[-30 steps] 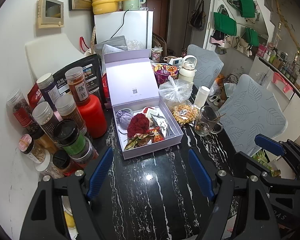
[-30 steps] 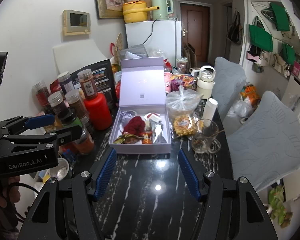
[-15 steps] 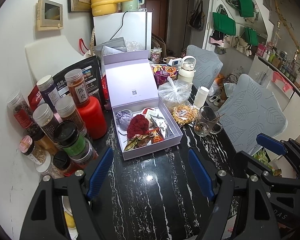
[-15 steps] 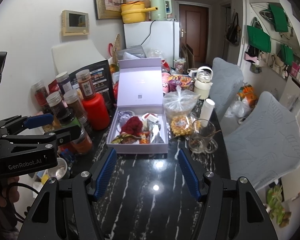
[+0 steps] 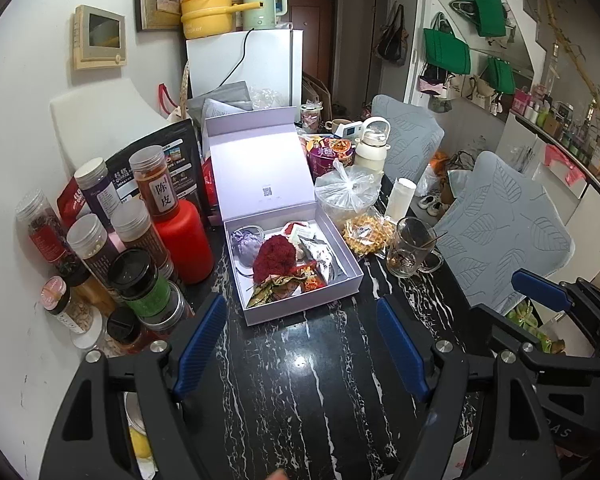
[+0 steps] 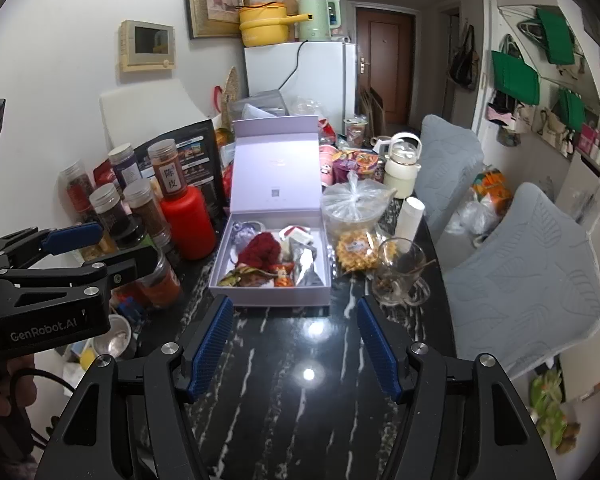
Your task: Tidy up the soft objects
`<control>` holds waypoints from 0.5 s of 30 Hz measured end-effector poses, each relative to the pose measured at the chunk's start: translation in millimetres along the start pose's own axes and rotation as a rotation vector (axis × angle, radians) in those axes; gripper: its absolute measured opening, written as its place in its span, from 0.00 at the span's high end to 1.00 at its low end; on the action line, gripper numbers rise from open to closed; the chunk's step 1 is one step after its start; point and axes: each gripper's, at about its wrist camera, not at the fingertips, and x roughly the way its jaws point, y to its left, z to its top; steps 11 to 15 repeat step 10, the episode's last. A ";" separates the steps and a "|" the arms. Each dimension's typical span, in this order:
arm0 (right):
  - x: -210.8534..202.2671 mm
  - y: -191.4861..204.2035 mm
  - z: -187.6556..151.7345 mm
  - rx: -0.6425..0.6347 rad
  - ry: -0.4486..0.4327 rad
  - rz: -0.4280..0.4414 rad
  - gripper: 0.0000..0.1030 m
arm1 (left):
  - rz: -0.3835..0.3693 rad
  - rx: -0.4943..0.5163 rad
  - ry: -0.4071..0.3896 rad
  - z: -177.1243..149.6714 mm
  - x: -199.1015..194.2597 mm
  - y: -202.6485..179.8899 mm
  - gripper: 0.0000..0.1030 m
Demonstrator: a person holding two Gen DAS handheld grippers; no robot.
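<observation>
An open lilac gift box (image 5: 342, 286) (image 6: 268, 296) sits on the black marble table, lid raised. Inside lie a red fluffy ball (image 5: 274, 258) (image 6: 260, 250), a lilac pouch (image 5: 246, 242) (image 6: 244, 234), a silver foil packet (image 5: 320, 254) (image 6: 306, 266), dried leaves (image 5: 274, 292) and small sachets. My left gripper (image 5: 300, 348) is open and empty, just in front of the box. My right gripper (image 6: 294, 340) is open and empty, also just short of the box. The left gripper also shows at the left of the right wrist view (image 6: 96, 246).
Spice jars (image 5: 136, 240) and a red bottle (image 5: 186, 240) crowd the left. A tied plastic bag (image 5: 348, 192), waffle snacks (image 5: 366, 234), a glass mug (image 5: 410, 250) and a white kettle (image 5: 372, 150) stand right of the box. Grey chairs (image 5: 500, 232) line the table's right side.
Both grippers have drifted slightly; the box sits a little farther in the right wrist view. Nothing was grasped or released.
</observation>
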 end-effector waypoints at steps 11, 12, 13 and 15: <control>7.1 -3.2 -0.8 0.010 0.024 -0.011 0.37 | 0.046 0.001 0.002 -1.5 5.7 1.5 0.25; 7.1 -3.2 -0.8 0.010 0.024 -0.011 0.37 | 0.046 0.001 0.002 -1.5 5.7 1.5 0.25; 7.1 -3.2 -0.8 0.010 0.024 -0.011 0.37 | 0.046 0.001 0.002 -1.5 5.7 1.5 0.25; 7.1 -3.2 -0.8 0.010 0.024 -0.011 0.37 | 0.046 0.001 0.002 -1.5 5.7 1.5 0.25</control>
